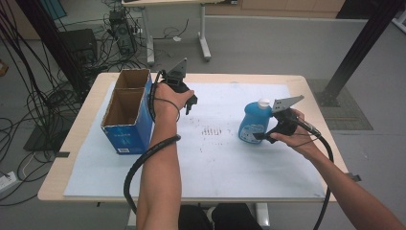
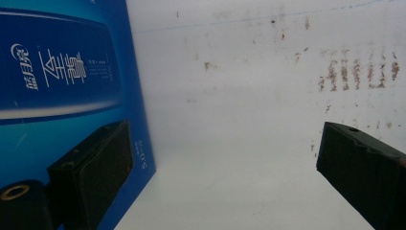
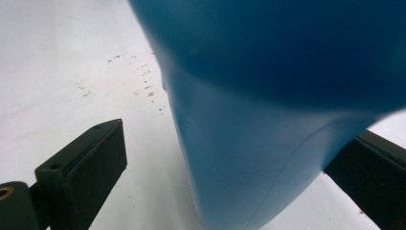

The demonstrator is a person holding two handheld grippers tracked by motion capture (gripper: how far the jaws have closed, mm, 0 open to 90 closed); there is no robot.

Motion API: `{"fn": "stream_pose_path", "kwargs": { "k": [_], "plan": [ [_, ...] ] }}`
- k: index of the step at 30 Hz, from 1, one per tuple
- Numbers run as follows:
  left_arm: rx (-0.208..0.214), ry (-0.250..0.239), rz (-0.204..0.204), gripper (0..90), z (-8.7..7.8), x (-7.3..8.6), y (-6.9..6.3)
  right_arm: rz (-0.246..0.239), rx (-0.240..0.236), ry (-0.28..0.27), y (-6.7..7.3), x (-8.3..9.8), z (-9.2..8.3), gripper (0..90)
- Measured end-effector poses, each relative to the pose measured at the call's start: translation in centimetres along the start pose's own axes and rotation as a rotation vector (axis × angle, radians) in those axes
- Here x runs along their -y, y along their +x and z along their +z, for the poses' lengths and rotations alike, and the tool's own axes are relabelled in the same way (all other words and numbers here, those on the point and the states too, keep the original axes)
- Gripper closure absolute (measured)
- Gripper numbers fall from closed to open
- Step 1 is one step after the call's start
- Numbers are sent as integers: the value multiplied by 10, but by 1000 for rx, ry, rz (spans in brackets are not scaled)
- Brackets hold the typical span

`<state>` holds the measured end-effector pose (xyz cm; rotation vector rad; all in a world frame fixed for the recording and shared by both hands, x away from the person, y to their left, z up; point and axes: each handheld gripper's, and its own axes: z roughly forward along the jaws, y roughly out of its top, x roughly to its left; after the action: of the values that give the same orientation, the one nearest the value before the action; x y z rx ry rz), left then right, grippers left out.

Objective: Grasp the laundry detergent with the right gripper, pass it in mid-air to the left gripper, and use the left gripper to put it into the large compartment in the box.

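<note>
A blue bottle (image 1: 252,123) with a white cap stands upright on the right half of the white mat (image 1: 230,163). My right gripper (image 1: 263,137) is at the bottle's base from the right, open. In the right gripper view the bottle (image 3: 268,120) sits between the spread jaws, with a clear gap at the left jaw; the right gripper (image 3: 225,175) is not clamped. An open-topped blue cardboard box (image 1: 127,112) stands at the mat's left. My left gripper (image 1: 190,105) hovers just right of it, pointing down. The left gripper (image 2: 225,167) is open and holds nothing, the box (image 2: 62,72) beside its left jaw.
Brown stains (image 1: 212,131) mark the mat's middle between the box and the bottle. The wooden table edge (image 1: 72,143) runs around the mat. Cables (image 1: 28,96) cover the floor to the left, and a black frame post (image 1: 354,52) rises at the back right.
</note>
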<state>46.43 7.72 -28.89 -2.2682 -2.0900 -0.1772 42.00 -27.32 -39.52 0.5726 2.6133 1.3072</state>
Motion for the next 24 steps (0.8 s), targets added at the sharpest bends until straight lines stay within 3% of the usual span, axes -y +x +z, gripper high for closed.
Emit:
{"fn": "stream_pose_path", "kwargs": {
  "k": [24],
  "plan": [
    [1,-6,3,58,-2,-1,-3,6,8,-31,0,2,-1,22]
  ]
}}
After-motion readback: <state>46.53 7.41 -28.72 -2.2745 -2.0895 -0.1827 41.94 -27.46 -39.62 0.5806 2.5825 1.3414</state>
